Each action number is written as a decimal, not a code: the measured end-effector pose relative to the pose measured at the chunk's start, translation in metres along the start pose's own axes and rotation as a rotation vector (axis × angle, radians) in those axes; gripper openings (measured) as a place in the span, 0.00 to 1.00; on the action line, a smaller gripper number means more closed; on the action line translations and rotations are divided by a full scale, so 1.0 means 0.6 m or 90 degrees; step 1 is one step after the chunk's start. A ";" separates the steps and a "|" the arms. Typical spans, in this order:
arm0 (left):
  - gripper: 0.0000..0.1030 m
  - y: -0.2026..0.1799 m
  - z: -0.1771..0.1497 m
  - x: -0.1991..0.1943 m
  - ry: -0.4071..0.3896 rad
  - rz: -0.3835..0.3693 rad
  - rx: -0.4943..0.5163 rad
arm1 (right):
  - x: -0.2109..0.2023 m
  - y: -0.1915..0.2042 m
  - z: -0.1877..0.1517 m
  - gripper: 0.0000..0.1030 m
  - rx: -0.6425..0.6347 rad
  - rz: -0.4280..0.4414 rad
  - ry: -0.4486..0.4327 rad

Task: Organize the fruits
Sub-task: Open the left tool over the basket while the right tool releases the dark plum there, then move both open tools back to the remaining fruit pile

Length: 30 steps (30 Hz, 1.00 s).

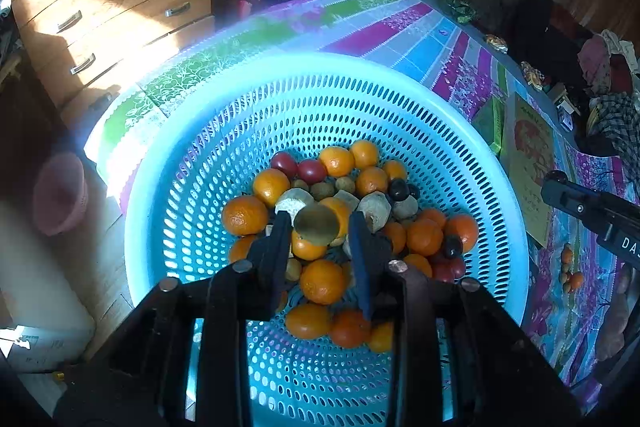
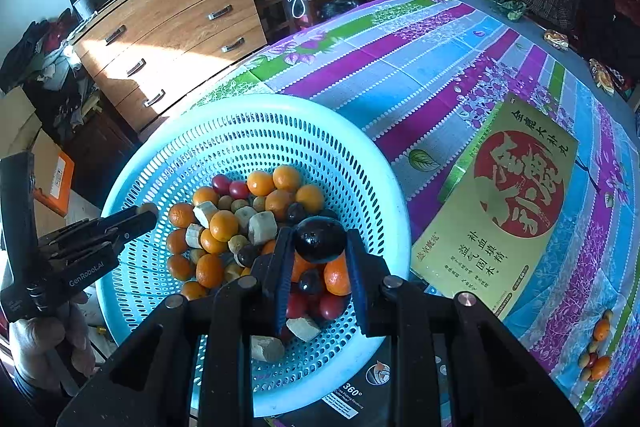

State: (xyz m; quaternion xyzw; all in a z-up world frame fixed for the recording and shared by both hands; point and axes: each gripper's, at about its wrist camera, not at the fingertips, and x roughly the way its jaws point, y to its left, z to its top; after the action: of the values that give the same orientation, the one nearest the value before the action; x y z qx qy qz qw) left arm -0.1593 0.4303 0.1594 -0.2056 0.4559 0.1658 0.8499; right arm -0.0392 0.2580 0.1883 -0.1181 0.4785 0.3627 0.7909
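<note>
turquoise perforated basket [image 2: 372, 163] on the striped counter [image 2: 440, 67], holding the mixed fruit: oranges [image 2: 223, 225], red tomato-like fruits [image 2: 239, 189], small greenish-brown round fruits, dark plums and pale cut chunks [image 2: 262, 227]. left tongs [image 1: 319, 225] are clenched on a small greenish-brown fruit [image 1: 317, 224], held just above the heap near the basket's middle. right tongs [image 2: 319, 241] are clenched on a dark plum [image 2: 319, 239], held over the near right part of the heap. both fruits sit near the fingertips, the blue pads [image 2: 283, 267] pressing their flanks. a small sorted group of fruit [image 2: 596, 351] already lies on the cloth, well apart from the basket on its right; a yellow printed box [image 2: 504, 211] lies between.

judged step: each picked fruit is being lifted out for carrying to its own pile. to do it well, raise each straight up until clear of the rim before swinging sideways, since the basket wall is high and sloping. keep the squeeze steady but light; the plum looks soft-skinned and may bruise or slip, being round and glossy. move one arm at a time, as the two tools stand near each other over the basket. set each fruit down touching its like, low to the cloth, then loosen, so it does not roll.
</note>
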 end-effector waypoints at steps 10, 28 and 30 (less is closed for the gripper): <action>0.57 0.004 0.001 -0.002 -0.010 0.005 -0.008 | -0.002 0.000 -0.004 0.48 -0.001 -0.005 -0.012; 0.57 -0.069 -0.011 -0.030 -0.036 -0.018 0.045 | -0.063 -0.018 -0.060 0.49 0.007 -0.021 -0.064; 0.57 -0.089 -0.014 -0.034 -0.039 -0.025 0.060 | -0.074 -0.030 -0.080 0.49 0.016 -0.033 -0.069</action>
State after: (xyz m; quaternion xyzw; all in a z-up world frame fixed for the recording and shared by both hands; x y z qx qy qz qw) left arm -0.1509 0.3780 0.1827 -0.1691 0.4325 0.1340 0.8754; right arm -0.0717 0.1993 0.1982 -0.1009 0.4360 0.3420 0.8263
